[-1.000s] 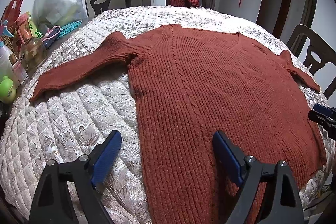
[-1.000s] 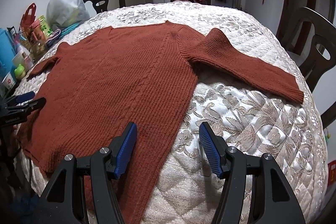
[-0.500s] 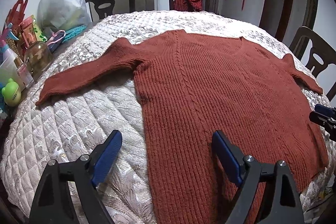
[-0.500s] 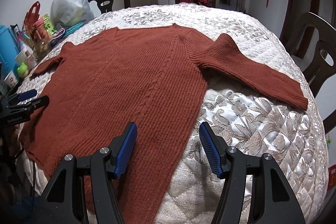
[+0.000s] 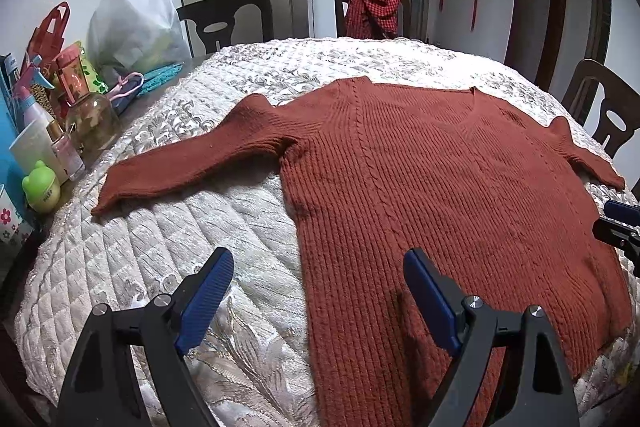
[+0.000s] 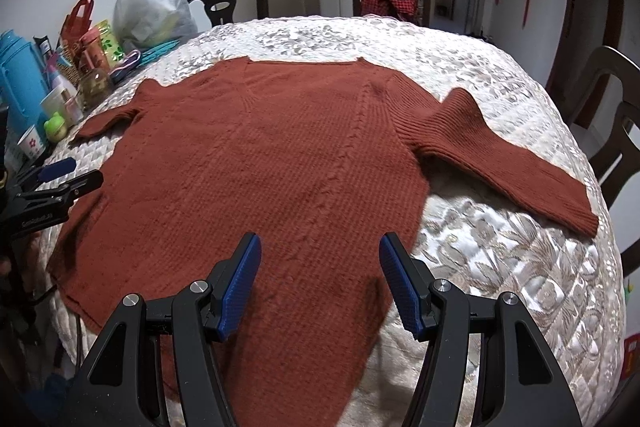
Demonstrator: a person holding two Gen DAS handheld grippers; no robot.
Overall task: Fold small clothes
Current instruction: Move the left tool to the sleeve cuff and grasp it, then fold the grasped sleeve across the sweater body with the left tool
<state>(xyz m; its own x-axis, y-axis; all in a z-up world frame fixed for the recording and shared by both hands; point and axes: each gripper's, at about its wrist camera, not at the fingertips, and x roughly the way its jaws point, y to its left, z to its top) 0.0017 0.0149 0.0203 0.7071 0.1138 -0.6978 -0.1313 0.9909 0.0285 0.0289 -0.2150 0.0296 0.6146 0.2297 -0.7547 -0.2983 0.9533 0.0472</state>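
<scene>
A rust-red knitted sweater (image 5: 440, 187) lies flat, front up, sleeves spread, on a quilted cream table cover (image 5: 180, 247); it also shows in the right wrist view (image 6: 280, 167). My left gripper (image 5: 318, 291) is open and empty, hovering above the sweater's left side edge near the hem. My right gripper (image 6: 320, 279) is open and empty above the sweater's lower right part. The right gripper's tips show at the left wrist view's right edge (image 5: 618, 223); the left gripper shows at the right wrist view's left edge (image 6: 60, 179).
Bottles, cups, a glass jar (image 5: 92, 119) and a white plastic bag (image 5: 136, 23) crowd the table's left side. Dark wooden chairs (image 5: 228, 19) stand around the table; one holds a red checked cloth (image 5: 372, 7). A blue thermos (image 6: 20, 79) stands far left.
Both grippers have drawn back and risen a little, so the sweater sits further off in both views. The right gripper has shifted left over the sweater body. Both stay open.
</scene>
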